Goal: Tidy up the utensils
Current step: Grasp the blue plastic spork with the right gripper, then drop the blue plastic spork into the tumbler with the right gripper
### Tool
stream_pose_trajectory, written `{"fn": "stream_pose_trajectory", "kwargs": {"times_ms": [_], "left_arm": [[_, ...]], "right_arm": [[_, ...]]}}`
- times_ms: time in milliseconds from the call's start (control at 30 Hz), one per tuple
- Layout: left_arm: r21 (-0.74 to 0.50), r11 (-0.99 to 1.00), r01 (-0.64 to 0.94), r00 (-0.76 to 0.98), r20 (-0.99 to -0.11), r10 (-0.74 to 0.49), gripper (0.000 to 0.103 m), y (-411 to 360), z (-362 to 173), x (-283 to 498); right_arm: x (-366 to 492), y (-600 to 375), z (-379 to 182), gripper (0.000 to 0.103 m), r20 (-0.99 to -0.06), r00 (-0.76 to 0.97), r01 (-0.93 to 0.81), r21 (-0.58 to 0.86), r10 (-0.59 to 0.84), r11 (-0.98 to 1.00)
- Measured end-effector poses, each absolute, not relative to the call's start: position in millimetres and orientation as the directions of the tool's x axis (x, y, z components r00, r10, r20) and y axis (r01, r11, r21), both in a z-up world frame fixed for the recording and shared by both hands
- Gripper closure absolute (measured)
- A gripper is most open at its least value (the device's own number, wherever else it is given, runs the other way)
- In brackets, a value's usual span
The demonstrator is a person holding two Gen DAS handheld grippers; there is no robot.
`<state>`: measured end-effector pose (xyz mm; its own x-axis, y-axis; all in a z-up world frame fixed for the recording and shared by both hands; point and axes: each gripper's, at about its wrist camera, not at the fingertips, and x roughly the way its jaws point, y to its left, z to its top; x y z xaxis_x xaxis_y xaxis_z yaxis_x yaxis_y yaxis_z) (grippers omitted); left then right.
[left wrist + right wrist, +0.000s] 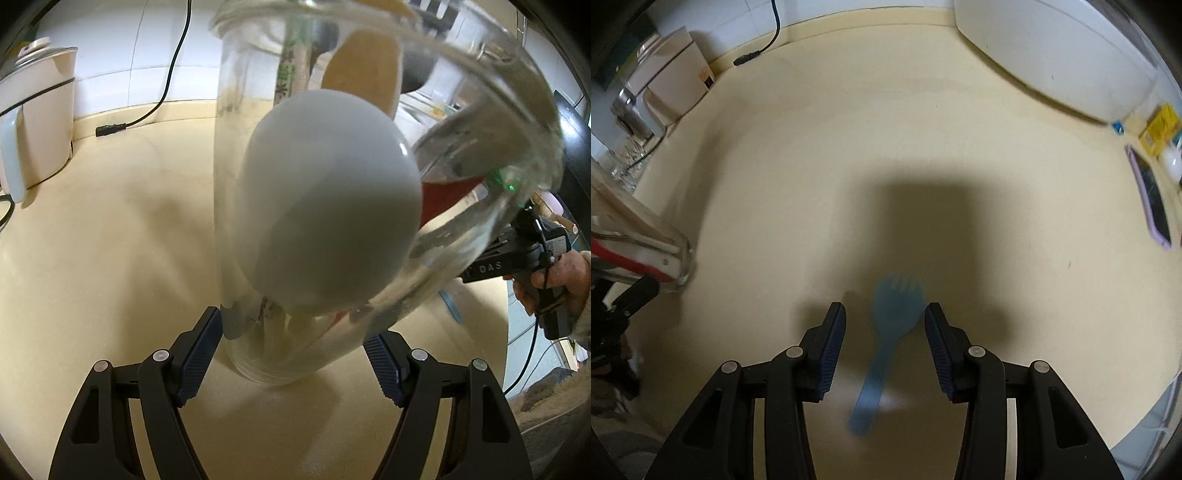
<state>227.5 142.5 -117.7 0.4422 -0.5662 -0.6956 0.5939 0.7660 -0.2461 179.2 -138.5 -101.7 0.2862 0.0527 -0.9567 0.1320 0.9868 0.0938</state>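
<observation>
A: Where's the fork (pixel 892 334)?
B: Flat on the smooth cream surface (pixel 923 155), blue plastic, between the right gripper (pixel 885 314)'s parted ribbed pads, untouched.
A: And the left gripper (pixel 292 328)?
B: Clamped on a clear tilted jar (pixel 258 354) holding a rounded white spoon (pixel 328 199) and wooden ones.

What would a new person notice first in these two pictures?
In the left wrist view, a tilted clear glass jar fills the middle, gripped by the left tongs, with a large white spoon inside. In the right wrist view, a blue fork lies on the beige counter between the open right tongs.
</observation>
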Motion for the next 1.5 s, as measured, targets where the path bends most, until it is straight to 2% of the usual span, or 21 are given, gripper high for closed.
{"fn": "stream_pose_trajectory", "kwargs": {"times_ms": [100, 133, 167, 200, 367, 533, 733, 833, 1000, 1267, 1500], "left_arm": [[-0.247, 0.766, 0.594, 0.442, -0.696, -0.567, 0.025, 143, -118, 228], [-0.247, 0.766, 0.594, 0.442, -0.696, -0.567, 0.025, 143, -118, 228], [-0.246, 0.766, 0.594, 0.442, -0.696, -0.566, 0.025, 143, -118, 228], [-0.246, 0.766, 0.594, 0.441, -0.696, -0.566, 0.025, 143, -118, 228], [-0.244, 0.767, 0.593, 0.443, -0.696, -0.564, 0.025, 143, -117, 227], [-0.242, 0.769, 0.592, 0.444, -0.698, -0.562, 0.025, 142, -118, 227], [-0.243, 0.768, 0.592, 0.444, -0.697, -0.563, 0.025, 142, -118, 227], [-0.247, 0.767, 0.592, 0.444, -0.694, -0.566, 0.025, 143, -118, 227], [-0.251, 0.768, 0.590, 0.446, -0.691, -0.569, 0.025, 145, -117, 227], [-0.254, 0.768, 0.588, 0.446, -0.690, -0.570, 0.025, 146, -117, 228], [-0.262, 0.774, 0.576, 0.448, -0.690, -0.568, 0.025, 149, -118, 230]], "right_arm": [[183, -134, -102, 0.058, -0.954, 0.298, 0.094, 0.072, 0.041, 0.993], [182, -134, -101, 0.061, -0.953, 0.303, 0.086, 0.062, 0.033, 0.994], [180, -133, -101, 0.071, -0.950, 0.311, 0.075, 0.051, 0.026, 0.996], [179, -134, -100, 0.073, -0.948, 0.316, 0.074, 0.059, 0.033, 0.996], [165, -146, -88, 0.073, -0.918, 0.383, 0.112, 0.154, 0.100, 0.982], [146, -148, -34, 0.073, -0.852, 0.512, 0.083, 0.179, 0.112, 0.980], [151, -127, 55, 0.073, -0.700, 0.694, -0.008, 0.225, 0.167, 0.974], [161, -113, 97, 0.073, -0.594, 0.755, -0.099, 0.317, 0.278, 0.943], [189, -77, 127, 0.073, -0.441, 0.763, -0.264, 0.456, 0.473, 0.850], [230, -8, 91, 0.073, -0.470, 0.727, -0.331, 0.399, 0.501, 0.855], [210, 16, 69, 0.072, -0.539, 0.741, -0.351, 0.197, 0.401, 0.915]]}}
